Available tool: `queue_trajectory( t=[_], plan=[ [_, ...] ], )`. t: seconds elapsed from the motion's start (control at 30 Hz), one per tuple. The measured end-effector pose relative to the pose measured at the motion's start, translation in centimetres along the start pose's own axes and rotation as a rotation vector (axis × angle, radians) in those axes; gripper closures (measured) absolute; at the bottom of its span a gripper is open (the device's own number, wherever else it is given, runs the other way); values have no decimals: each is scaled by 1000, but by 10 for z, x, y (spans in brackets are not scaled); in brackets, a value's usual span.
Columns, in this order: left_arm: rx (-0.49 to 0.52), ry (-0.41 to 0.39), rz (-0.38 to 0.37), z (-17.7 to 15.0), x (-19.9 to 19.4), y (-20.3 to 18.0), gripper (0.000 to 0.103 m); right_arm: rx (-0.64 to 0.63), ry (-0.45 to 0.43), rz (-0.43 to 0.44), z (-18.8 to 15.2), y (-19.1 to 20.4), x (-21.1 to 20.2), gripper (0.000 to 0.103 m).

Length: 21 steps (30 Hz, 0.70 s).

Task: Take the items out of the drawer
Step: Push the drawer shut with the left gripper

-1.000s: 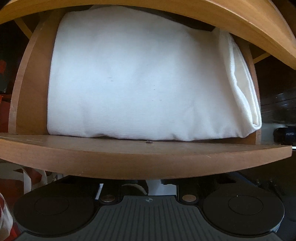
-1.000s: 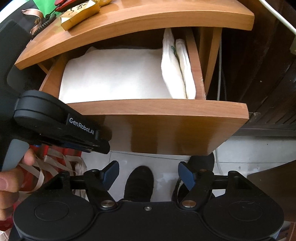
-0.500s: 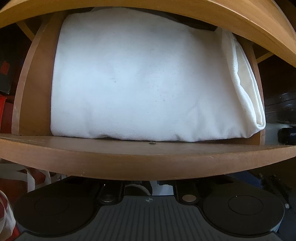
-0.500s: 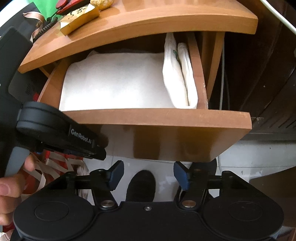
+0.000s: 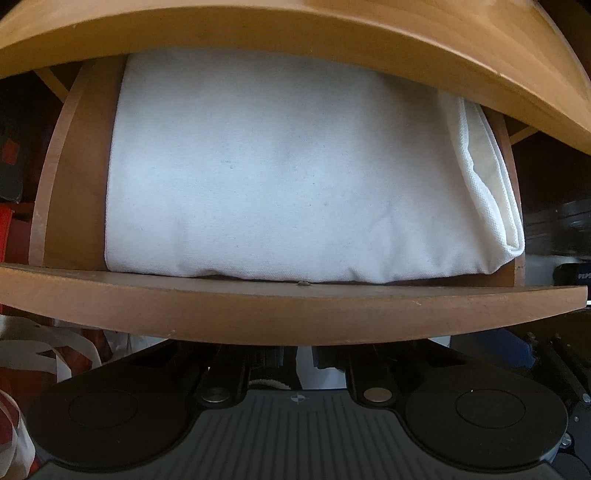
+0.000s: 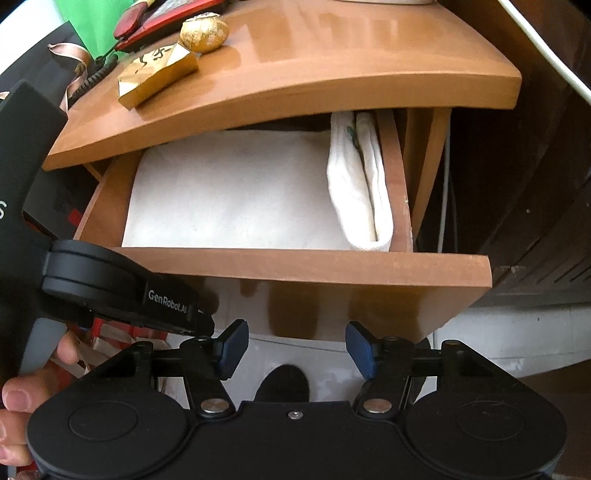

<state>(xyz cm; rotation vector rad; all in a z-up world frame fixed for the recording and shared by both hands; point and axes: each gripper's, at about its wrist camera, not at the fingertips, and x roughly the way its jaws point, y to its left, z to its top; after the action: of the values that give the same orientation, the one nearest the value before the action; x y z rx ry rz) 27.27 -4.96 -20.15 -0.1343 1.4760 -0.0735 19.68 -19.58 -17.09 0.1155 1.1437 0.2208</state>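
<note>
A wooden drawer (image 6: 303,267) stands pulled out from under a tabletop. A large folded white cloth (image 6: 229,192) lies flat in it and fills most of the left wrist view (image 5: 280,177). A second folded white cloth (image 6: 364,184) stands on edge along the drawer's right wall (image 5: 487,177). My left gripper (image 6: 199,325) is under the drawer's front panel (image 5: 288,306); its fingertips are hidden behind the panel. My right gripper (image 6: 293,349) is open and empty, below and in front of the drawer front.
The tabletop (image 6: 295,70) overhangs the back of the drawer and carries a gold box (image 6: 155,72), a round gold ornament (image 6: 205,33) and a red object (image 6: 162,18). A white cable (image 6: 447,184) hangs to the right. Bags (image 5: 44,354) lie on the floor at left.
The drawer has slid further out toward me, showing more of the white cloths. My left gripper stays under its front panel. My right gripper has opened wider and lifted slightly.
</note>
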Motion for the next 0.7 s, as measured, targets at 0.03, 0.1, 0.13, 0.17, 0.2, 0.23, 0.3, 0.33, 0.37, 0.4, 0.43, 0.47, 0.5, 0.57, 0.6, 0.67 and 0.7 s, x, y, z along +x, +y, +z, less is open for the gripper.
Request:
queue_trajectory(
  t=[0.03,0.1,0.13,0.17,0.2,0.23,0.3,0.33,0.37,0.4,0.43,0.47,0.5,0.57,0.6,0.67,0.7],
  plan=[
    [1,-4,1,1,-1,0,89,-4,-1,0,1,0,1,47],
    [2,-7,2,-1,-5,2,89,-11,-5,1,4,1,1,47],
    [3,-9,2,-1,-4,2,89,-14,-6,2,5,1,2,47],
    [4,-13,3,-1,-4,2,89,-15,-8,4,7,1,3,47],
    [4,-16,3,-1,-3,2,89,-15,-9,6,8,1,3,47],
    [3,-18,2,-1,-5,3,89,-13,-11,8,9,0,4,46],
    [-1,-22,2,-2,-12,4,89,-14,-13,10,12,0,5,46],
    [-2,-26,2,-2,-13,4,89,-14,-14,11,14,0,6,46],
    [-4,-29,1,-2,-13,4,89,-16,-15,11,15,0,7,46],
    [-5,-33,0,-2,-13,4,89,-18,-17,12,17,0,8,46],
    [-6,-36,0,-2,-14,4,89,-18,-20,14,19,0,8,46],
    [-8,-40,-1,-1,-14,5,89,-18,-23,17,20,0,8,46],
    [-10,-43,-2,-1,-15,5,89,-22,-25,17,22,1,9,46],
    [-14,-50,-3,-1,-16,4,89,-32,-27,13,27,1,10,46],
    [-16,-54,-3,-1,-15,4,89,-36,-29,12,30,1,11,46],
    [-15,-62,0,-1,-13,4,89,-40,-33,12,34,1,13,46],
    [-15,-67,0,-2,-14,3,89,-39,-36,14,36,0,14,46]
  ],
)
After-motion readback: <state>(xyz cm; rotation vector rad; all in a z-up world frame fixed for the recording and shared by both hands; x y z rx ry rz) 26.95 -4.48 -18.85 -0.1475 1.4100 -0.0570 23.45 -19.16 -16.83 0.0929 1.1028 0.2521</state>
